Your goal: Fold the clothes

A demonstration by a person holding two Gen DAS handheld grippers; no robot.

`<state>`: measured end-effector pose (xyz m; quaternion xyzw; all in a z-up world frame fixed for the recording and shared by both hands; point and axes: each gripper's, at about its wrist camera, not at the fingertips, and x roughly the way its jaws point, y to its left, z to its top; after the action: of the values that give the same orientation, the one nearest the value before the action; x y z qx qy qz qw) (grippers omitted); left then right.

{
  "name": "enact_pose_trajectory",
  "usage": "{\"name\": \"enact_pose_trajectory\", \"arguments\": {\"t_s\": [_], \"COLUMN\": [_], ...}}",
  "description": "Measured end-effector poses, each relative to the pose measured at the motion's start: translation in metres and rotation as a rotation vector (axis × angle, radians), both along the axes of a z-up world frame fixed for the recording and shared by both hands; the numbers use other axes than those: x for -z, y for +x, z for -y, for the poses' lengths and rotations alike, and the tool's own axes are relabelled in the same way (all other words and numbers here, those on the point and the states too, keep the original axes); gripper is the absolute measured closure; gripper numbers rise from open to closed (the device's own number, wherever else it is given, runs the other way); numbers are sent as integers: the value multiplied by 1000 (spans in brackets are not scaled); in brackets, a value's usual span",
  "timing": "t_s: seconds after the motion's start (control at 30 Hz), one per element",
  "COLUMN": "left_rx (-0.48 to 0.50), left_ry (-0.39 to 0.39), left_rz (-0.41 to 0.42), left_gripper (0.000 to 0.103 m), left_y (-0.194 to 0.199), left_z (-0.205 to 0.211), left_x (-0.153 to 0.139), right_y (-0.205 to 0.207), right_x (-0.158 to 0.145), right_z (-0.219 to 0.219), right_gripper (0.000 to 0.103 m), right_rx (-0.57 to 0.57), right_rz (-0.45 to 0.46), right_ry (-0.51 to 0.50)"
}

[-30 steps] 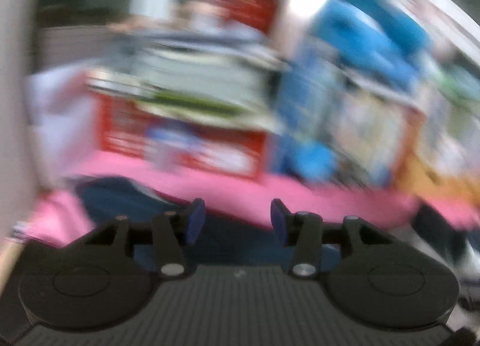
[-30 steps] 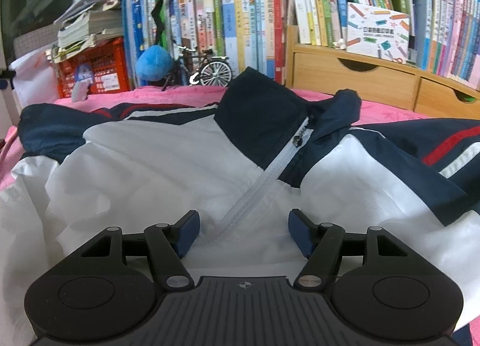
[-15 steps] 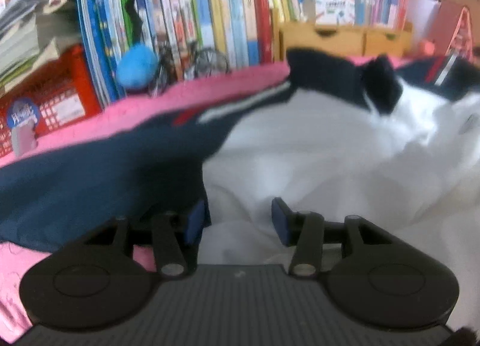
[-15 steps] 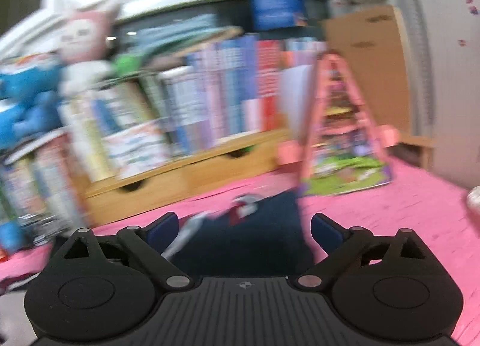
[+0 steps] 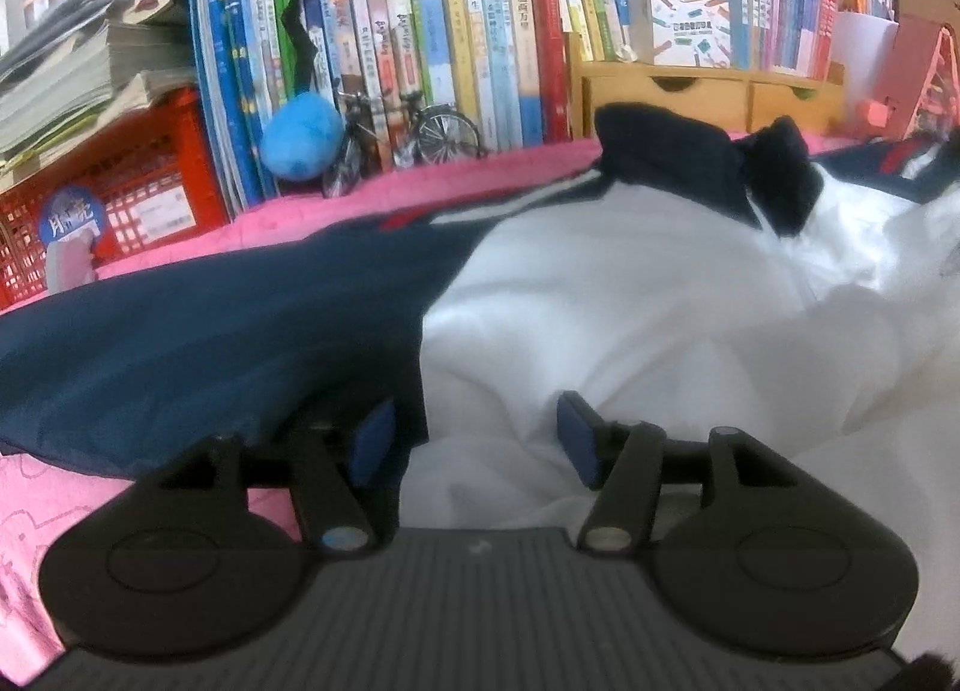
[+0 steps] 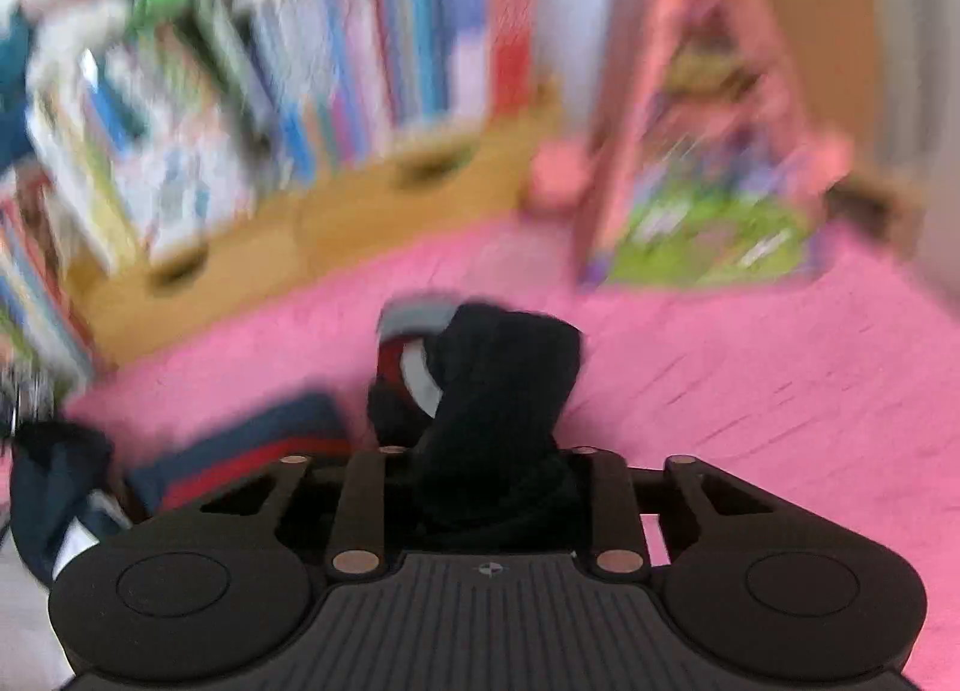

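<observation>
My right tool (image 6: pixel 489 469) has just closed on the dark cuff (image 6: pixel 504 367) of the jacket (image 5: pixel 600 319), at its twelve o'clock; blur hides how deep, I think. My left tool (image 5: pixel 474 439), jaws just widening, straddles white cloth ungripped. The jacket lies on the pink bench (image 6: pixel 750 391). I should clamp left, then fold evenly.

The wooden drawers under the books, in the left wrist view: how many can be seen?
2: left wooden drawer beside the red book; right wooden drawer next to it. More may be hidden behind the navy collar.
</observation>
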<state>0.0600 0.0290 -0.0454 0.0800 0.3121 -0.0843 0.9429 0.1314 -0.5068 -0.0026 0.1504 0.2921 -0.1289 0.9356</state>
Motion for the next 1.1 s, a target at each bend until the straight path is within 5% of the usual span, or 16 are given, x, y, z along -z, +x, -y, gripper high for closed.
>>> {"name": "enact_pose_trajectory", "arguments": {"t_s": [0.17, 0.4, 0.47, 0.63, 0.83, 0.93, 1.07, 1.1], "left_rx": [-9, -20, -25, -30, -10, 0, 6, 8], "left_ry": [-28, -19, -14, -7, -29, -53, -84, -92], "left_rz": [-14, -14, -12, -17, 14, 33, 56, 61], "left_gripper": [39, 35, 34, 35, 35, 35, 33, 32], "left_y": [3, 4, 3, -4, -37, -55, -78, -83], "left_z": [-5, -3, -3, -2, -9, -17, -30, -33], "left_x": [0, -1, -2, -6, -26, -37, -46, -48], "right_y": [-83, -160, -173, -171, -85, -11, 64, 82], "right_x": [-40, -32, -27, -33, -46, -39, -2, 12], "right_z": [60, 153, 159, 128, 17, -47, -149, -168], "right_gripper": [77, 75, 62, 39, 15, 12, 12, 20], "right_rx": [302, 691, 688, 385, -227, -454, -543, -555], "right_rz": [231, 210, 226, 264, 208, 94, -148, -212], "right_ry": [-50, -38, -17, -12, 45, 134, 32, -6]}}
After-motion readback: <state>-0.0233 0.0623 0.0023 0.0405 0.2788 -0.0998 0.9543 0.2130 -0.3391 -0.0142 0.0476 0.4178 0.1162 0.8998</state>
